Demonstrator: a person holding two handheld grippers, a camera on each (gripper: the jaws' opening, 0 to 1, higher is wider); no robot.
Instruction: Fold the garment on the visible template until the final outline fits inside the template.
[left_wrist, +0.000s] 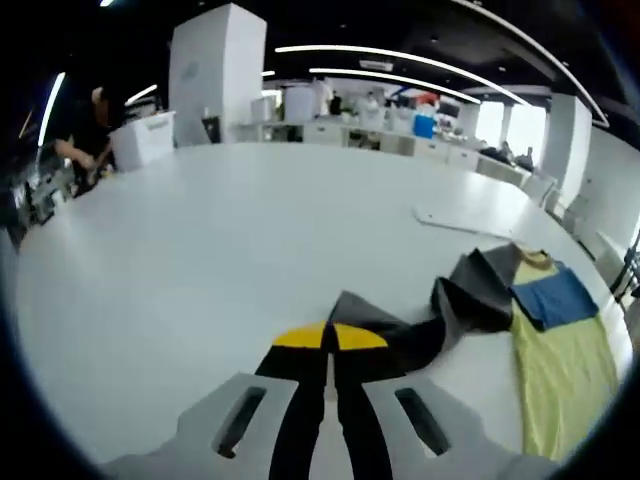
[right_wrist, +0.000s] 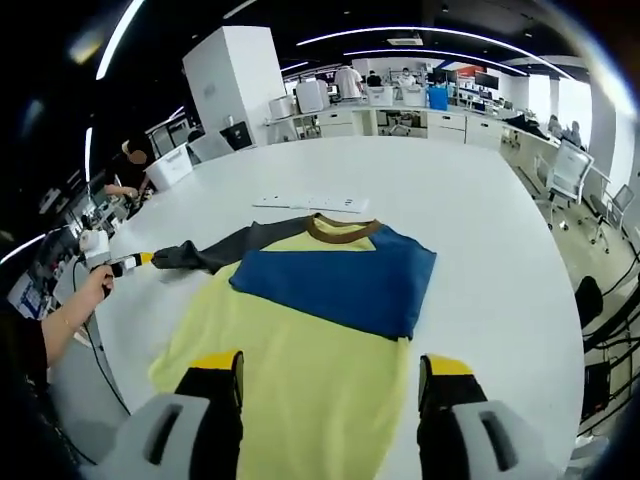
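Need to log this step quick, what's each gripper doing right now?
Left gripper: shut on the dark grey sleeve.
Right gripper: open, holding nothing, over the yellow shirt.

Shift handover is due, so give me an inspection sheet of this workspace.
Surface: white table, broad and bare around the shirt.
Job's things: shirt lying flat, yellow body, blue chest panel, brown collar; grey sleeve pulled out sideways. No template outline can be made out.
Clutter: flat white strip just beyond the collar.
Grippers: left tongs shut on the sleeve's end; right tongs open above the shirt's hem.
Cables: dark cables hanging past the table's far edge.
Surroundings: open office with a white pillar, counters, chairs, and a person at a side desk.
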